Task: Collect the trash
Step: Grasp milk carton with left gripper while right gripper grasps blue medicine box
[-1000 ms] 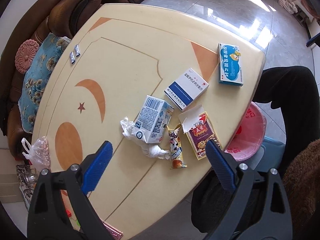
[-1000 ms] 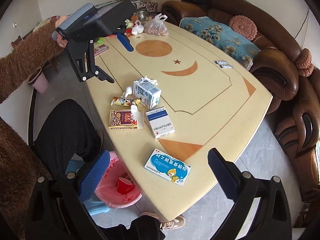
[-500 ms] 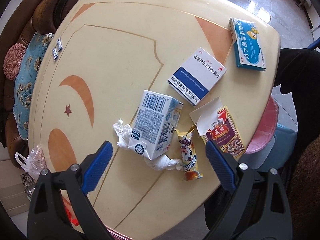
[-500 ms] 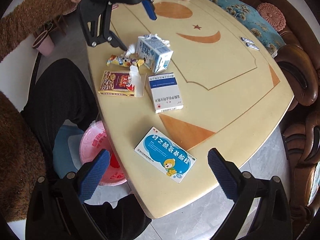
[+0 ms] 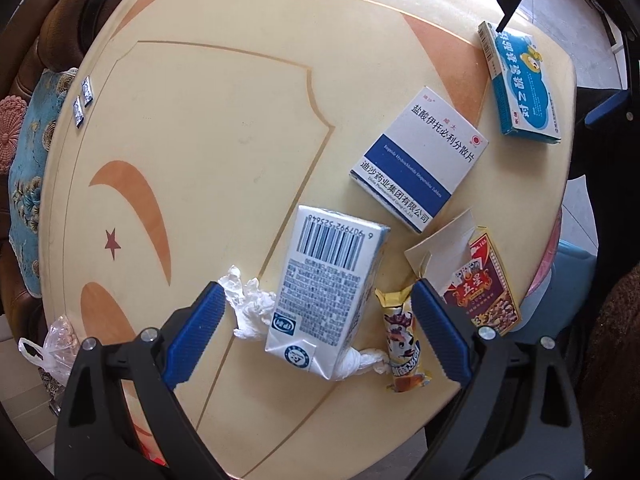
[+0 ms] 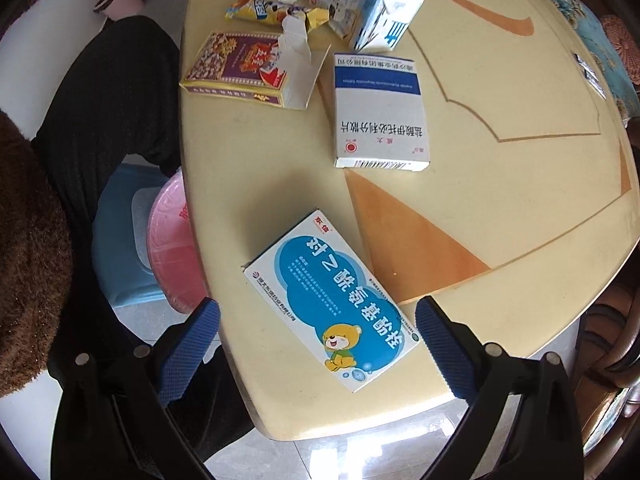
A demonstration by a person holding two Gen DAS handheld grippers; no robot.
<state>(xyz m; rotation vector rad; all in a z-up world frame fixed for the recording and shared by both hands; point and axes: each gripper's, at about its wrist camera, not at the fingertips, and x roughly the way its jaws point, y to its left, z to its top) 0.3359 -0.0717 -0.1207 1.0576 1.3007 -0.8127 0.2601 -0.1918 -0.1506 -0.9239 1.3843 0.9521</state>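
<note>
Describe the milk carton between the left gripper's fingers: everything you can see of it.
The milk carton is a small white and blue paperboard box with a barcode and dense print on its upward face and a round logo at its folded end. It lies on its side on the table, looking intact. Crumpled white tissue pokes out from under both sides. A yellow snack wrapper lies right beside it. The open left gripper hovers around it; its fingers do not touch it.

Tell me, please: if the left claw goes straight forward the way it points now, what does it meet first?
Most likely the white milk carton with the barcode, lying on its side between the open fingers of the left claw. The crumpled white tissue sits partly under it, so contact could come nearly together; depth is unclear.
</note>
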